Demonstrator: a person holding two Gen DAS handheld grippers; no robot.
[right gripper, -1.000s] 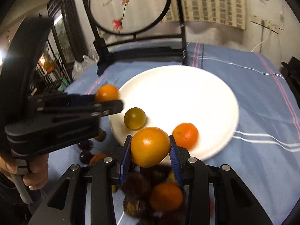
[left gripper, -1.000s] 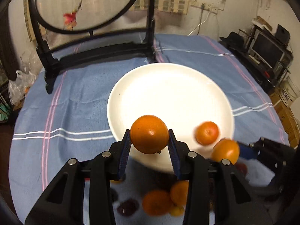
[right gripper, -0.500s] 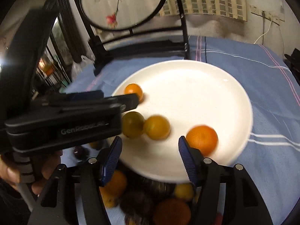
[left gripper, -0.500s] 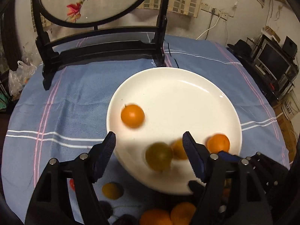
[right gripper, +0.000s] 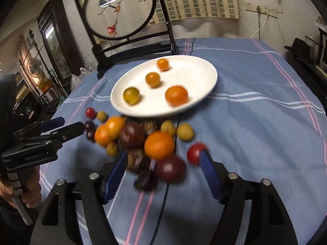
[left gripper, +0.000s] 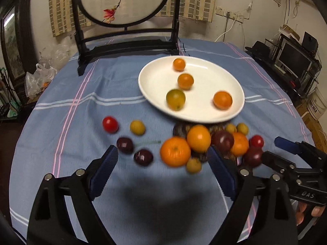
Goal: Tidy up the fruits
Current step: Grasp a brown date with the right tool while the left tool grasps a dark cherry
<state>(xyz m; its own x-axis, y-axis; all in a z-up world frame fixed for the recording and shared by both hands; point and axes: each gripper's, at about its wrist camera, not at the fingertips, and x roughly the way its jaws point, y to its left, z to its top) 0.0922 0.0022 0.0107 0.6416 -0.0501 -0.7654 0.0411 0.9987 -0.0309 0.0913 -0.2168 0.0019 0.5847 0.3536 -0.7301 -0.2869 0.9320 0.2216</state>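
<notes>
A white plate [left gripper: 151, 77] [right gripper: 200, 75] on the blue cloth holds three oranges, one of them [left gripper: 222, 100] [right gripper: 176, 95], and a greenish-yellow fruit [left gripper: 175, 99] [right gripper: 131, 95]. Just in front of it lies a pile of fruit: oranges [left gripper: 175, 152] [right gripper: 159, 145], dark plums [right gripper: 169, 168], red tomatoes [left gripper: 110, 124] and small yellow ones. My left gripper [left gripper: 162, 150] [right gripper: 71, 123] hangs over the pile's left side, jaws opening, gripping nothing. My right gripper [right gripper: 162, 155] [left gripper: 273, 150] hangs over the pile's right side, jaws also opening and empty.
A black stand with a round embroidered screen [left gripper: 122, 0] rises at the table's far edge behind the plate. A person's hand [right gripper: 30, 189] holds the left gripper's handle. A monitor [left gripper: 294, 59] and shelves stand off the table's right side.
Both grippers let go of their oranges, which now lie on the plate. Both jaws opened wide and both grippers drew back from the plate to above the fruit pile.
</notes>
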